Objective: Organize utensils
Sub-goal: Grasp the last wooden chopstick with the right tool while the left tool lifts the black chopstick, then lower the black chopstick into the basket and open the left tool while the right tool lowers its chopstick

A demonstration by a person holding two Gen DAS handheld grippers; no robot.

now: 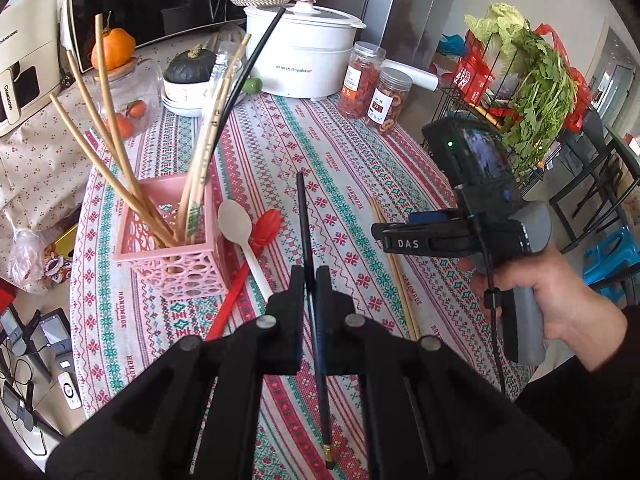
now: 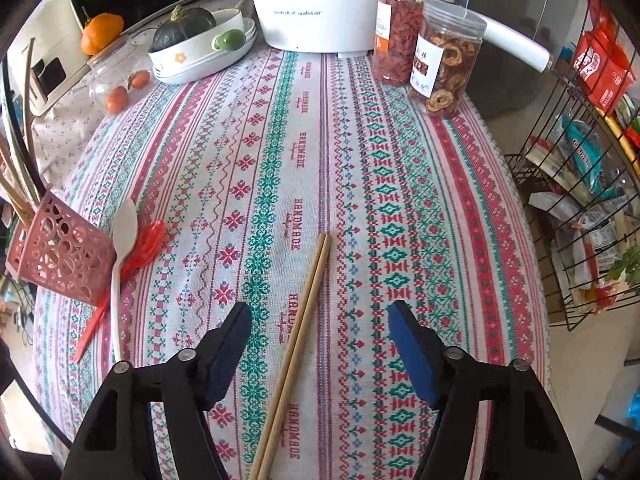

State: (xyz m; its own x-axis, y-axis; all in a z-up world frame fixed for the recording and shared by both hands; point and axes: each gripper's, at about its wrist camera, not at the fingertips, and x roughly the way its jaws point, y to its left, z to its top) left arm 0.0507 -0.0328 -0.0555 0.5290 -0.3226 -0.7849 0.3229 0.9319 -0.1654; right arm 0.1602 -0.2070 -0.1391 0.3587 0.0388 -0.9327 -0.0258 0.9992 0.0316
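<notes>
The left tongs [image 1: 309, 280] are clamped on a slim black chopstick [image 1: 304, 216] at frame centre. The right tongs [image 2: 320, 322] stand apart, straddling without touching two pale wooden chopsticks [image 2: 298, 344] lying on the patterned counter [image 2: 400, 200]. A pink perforated plastic basket [image 1: 176, 256], centre left, holds more chopsticks.

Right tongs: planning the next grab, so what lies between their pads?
A pair of wooden chopsticks on the tablecloth, untouched; the right wrist view shows it.

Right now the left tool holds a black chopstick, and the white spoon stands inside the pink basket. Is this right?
Not quite. The left tool does hold the black chopstick, but the white spoon lies on the tablecloth beside the pink basket, as the left wrist view shows.
</notes>
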